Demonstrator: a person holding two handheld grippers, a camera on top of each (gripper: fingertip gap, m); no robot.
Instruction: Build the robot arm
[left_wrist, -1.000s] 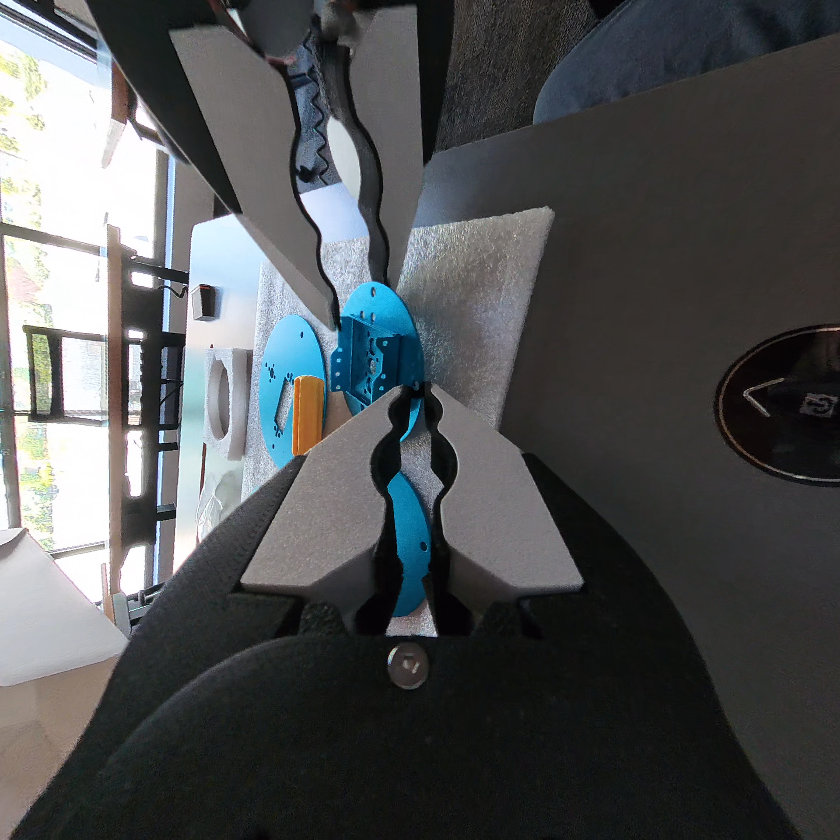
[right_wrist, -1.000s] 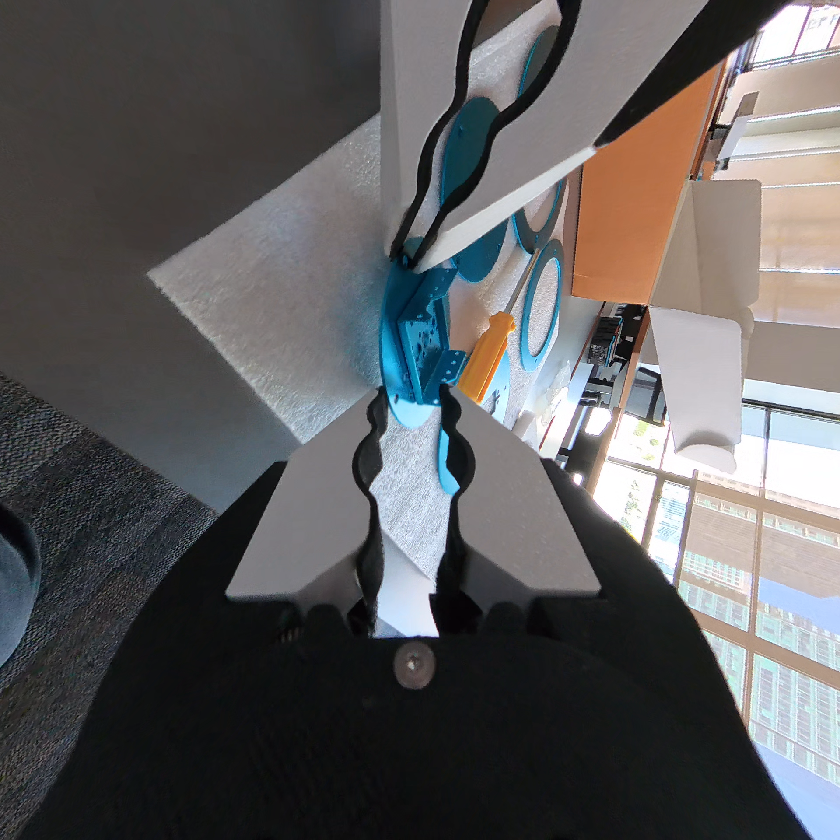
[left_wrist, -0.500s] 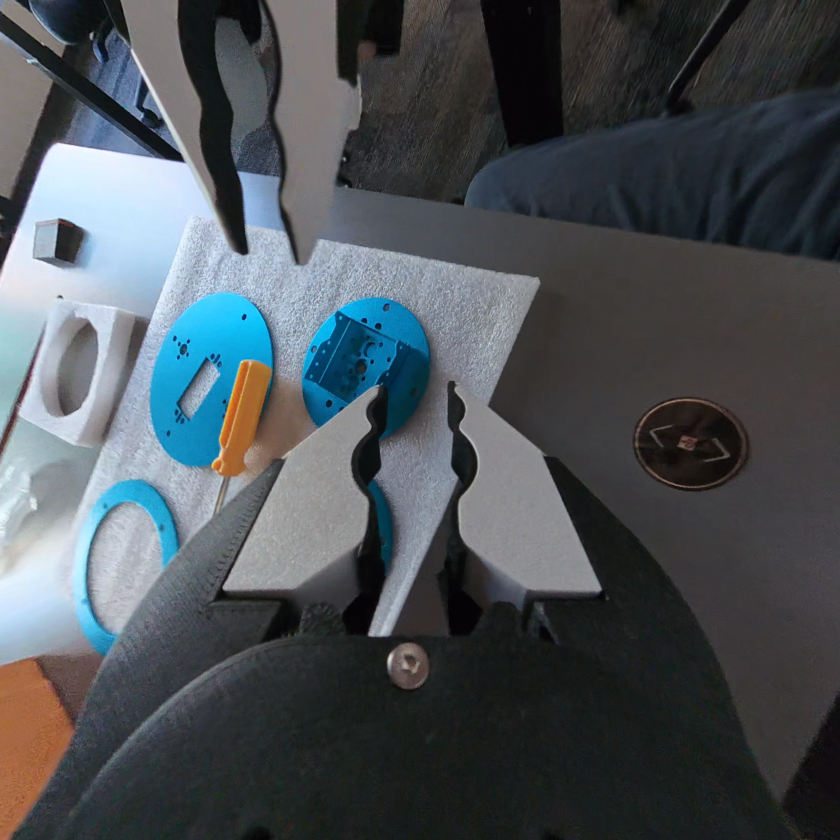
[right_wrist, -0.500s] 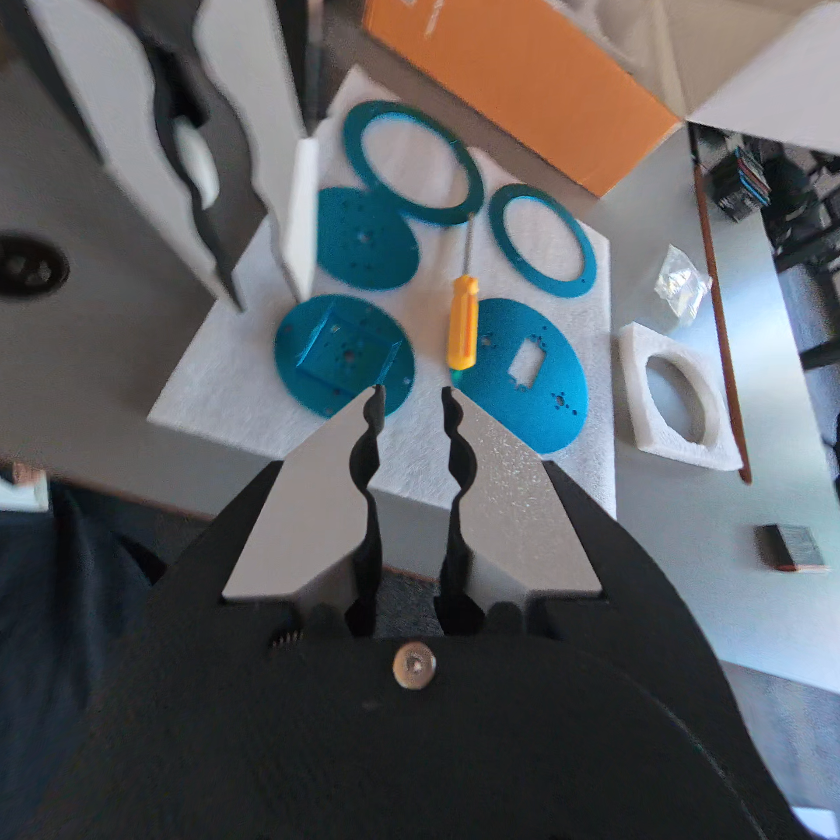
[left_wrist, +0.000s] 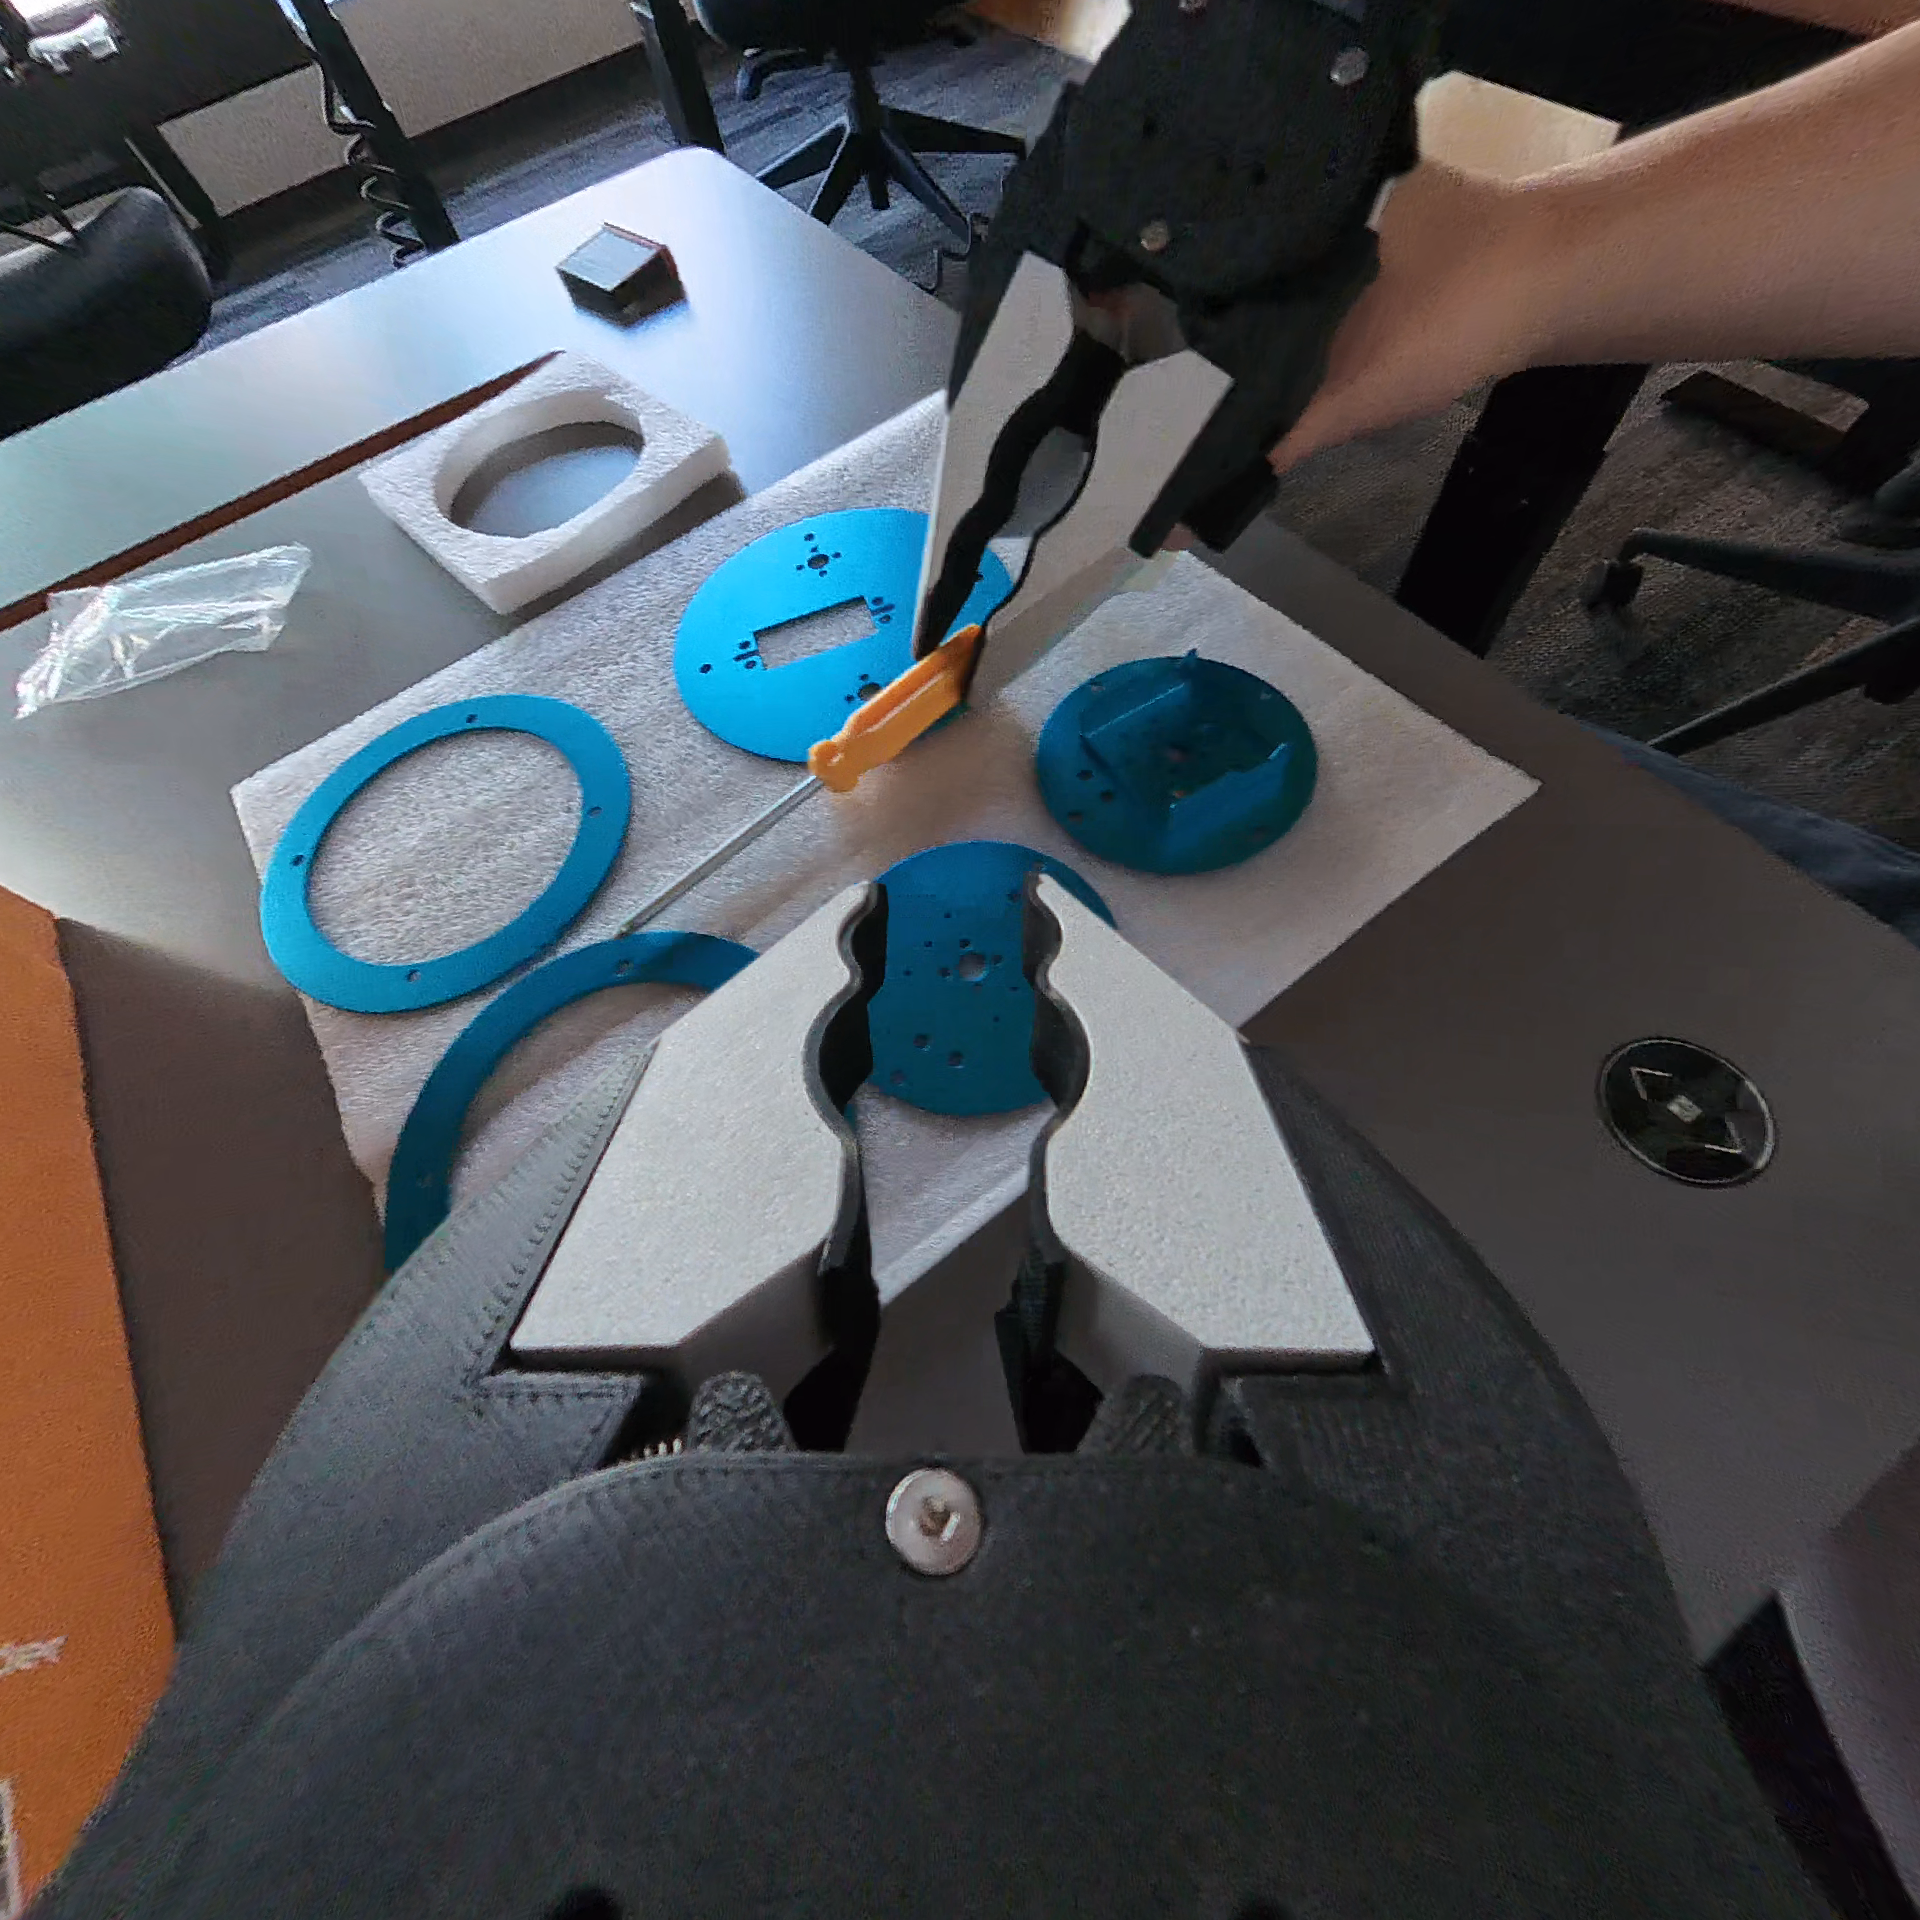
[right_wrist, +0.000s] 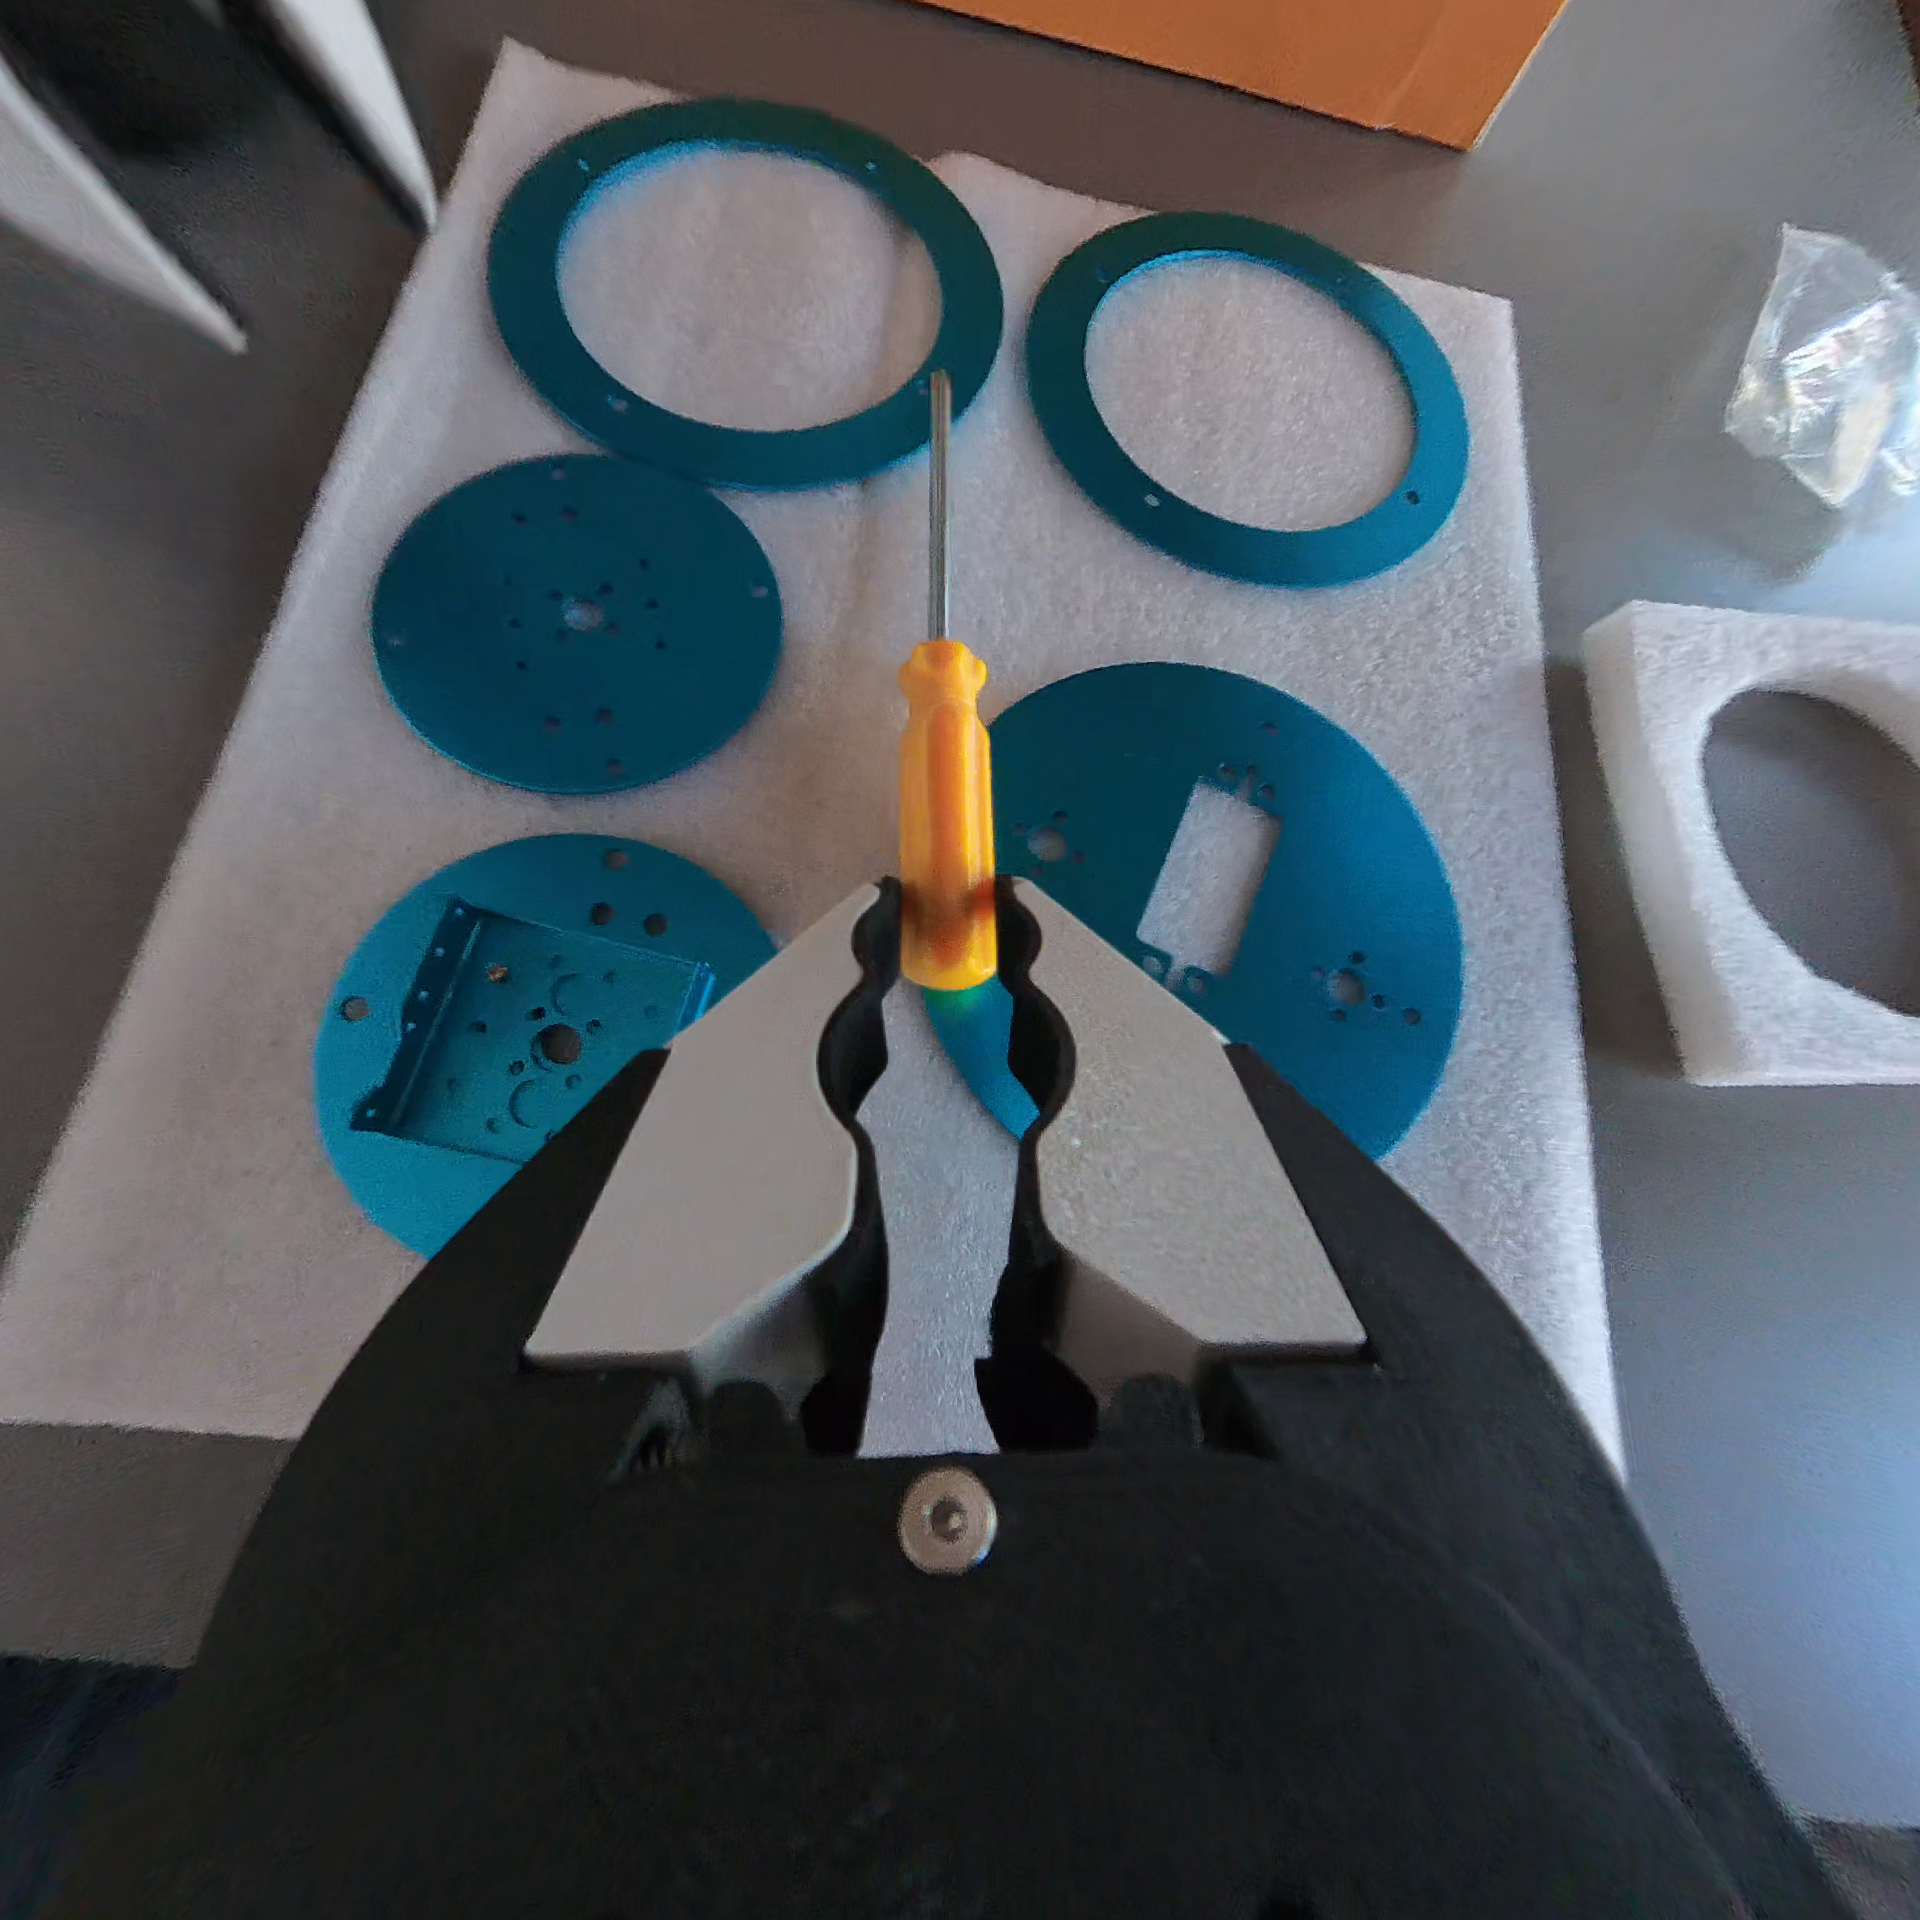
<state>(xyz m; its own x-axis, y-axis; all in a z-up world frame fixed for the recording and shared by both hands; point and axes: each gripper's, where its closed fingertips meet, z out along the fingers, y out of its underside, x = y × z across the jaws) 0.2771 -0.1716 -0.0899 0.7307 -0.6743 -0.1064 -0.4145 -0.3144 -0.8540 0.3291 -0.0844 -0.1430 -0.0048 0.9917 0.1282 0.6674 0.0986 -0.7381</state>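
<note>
An orange-handled screwdriver (right_wrist: 945, 831) lies on a white foam sheet (right_wrist: 1039, 623), its handle end over a blue disc with a rectangular slot (right_wrist: 1299, 883). My right gripper (right_wrist: 948, 904) is shut on the handle end, one pad on each side. It also shows in the left wrist view (left_wrist: 961, 655), held by a hand (left_wrist: 1455, 291). My left gripper (left_wrist: 951, 904) is open and empty, above a blue drilled disc (left_wrist: 956, 997). A blue disc with a bracket (left_wrist: 1174, 769) lies just right of it.
Two blue rings (right_wrist: 525, 301) (right_wrist: 1055, 395) lie at the far end of the sheet. Off the sheet are a foam block with a round hole (right_wrist: 1662, 831), a clear plastic bag (right_wrist: 1829, 384), an orange box (right_wrist: 1299, 52) and a small black box (left_wrist: 623, 275). There is about 12 cm between the tips of the two grippers.
Both grippers swung from tilted poses at the bracket disc to upright. The right one came down and closed on the screwdriver handle. The left one drew back over the drilled disc.
</note>
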